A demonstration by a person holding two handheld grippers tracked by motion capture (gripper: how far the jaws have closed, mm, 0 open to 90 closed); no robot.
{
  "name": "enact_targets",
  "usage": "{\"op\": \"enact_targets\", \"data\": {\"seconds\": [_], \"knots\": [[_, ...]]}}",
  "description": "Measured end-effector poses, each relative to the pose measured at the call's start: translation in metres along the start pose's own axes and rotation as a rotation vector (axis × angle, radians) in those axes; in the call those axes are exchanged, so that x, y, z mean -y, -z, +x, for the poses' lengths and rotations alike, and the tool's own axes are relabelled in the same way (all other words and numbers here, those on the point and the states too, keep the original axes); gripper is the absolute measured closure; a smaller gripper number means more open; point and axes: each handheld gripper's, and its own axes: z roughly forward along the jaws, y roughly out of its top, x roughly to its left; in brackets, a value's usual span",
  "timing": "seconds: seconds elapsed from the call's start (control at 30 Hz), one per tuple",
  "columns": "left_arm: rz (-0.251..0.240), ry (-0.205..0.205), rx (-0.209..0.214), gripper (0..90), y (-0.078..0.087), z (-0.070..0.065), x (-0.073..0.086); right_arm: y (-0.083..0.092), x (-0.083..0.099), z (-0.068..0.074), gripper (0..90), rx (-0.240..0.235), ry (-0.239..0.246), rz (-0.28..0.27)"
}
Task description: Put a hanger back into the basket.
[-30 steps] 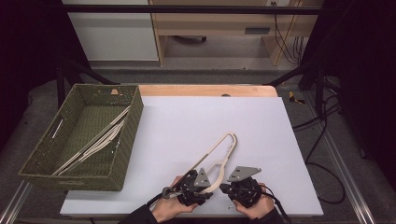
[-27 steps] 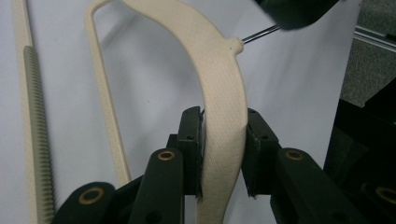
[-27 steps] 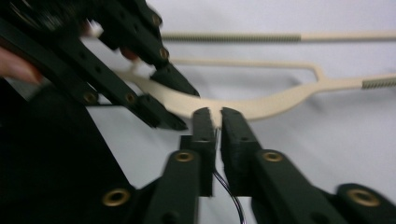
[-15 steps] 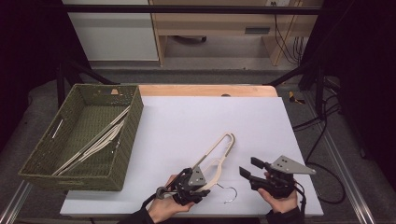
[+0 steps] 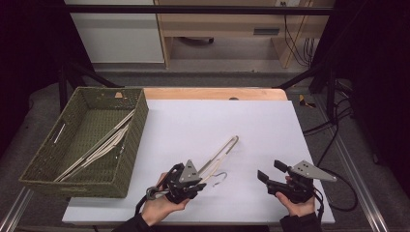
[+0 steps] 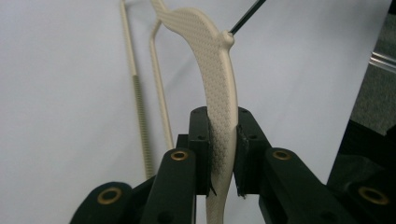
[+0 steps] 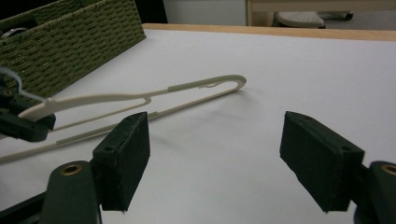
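- Your right tongs (image 5: 266,180) had let go of the cream plastic hanger (image 5: 220,153) and swung out to the right side of the desk (image 5: 261,125), well apart from it; a second earlier they sat close beside the left tongs at the hanger's neck.
- Your left tongs (image 6: 219,154) were clamped on the hanger's flat textured shoulder, just below the metal hook (image 5: 220,177).
- Your right tongs stood wide apart and held nothing, their pads (image 7: 126,156) pointing toward the hanger across bare desk.
- The hanger lay near the front middle of the desk, its far end (image 7: 233,79) resting on the surface and pointing away from you.
- Several similar hangers (image 5: 96,147) already lay in the green woven basket (image 5: 125,164) at the left, so this one probably went there next; it wasn't in yet.
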Motion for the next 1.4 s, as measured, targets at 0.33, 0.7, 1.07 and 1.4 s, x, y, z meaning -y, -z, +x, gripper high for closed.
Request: {"op": "enact_targets", "data": {"seconds": [0.33, 0.7, 1.07, 1.4], "knots": [[-0.032, 0.107, -0.127, 85.2, 0.019, 0.03, 0.002, -0.002, 0.002, -0.001, 16.3, 0.006, 0.003, 0.012], [-0.066, 0.195, -0.139, 86.0, 0.031, 0.047, 0.009, -0.005, 0.004, 0.001, 13.7, 0.006, 0.014, 0.022], [-0.179, 0.171, -0.12, 86.1, 0.071, 0.042, 0.0, -0.005, 0.005, 0.002, 9.6, 0.006, 0.043, 0.001], [-0.229, 0.105, -0.116, 86.1, 0.097, 0.043, -0.014, -0.005, 0.003, 0.001, 7.9, 0.017, 0.049, -0.006]]}}
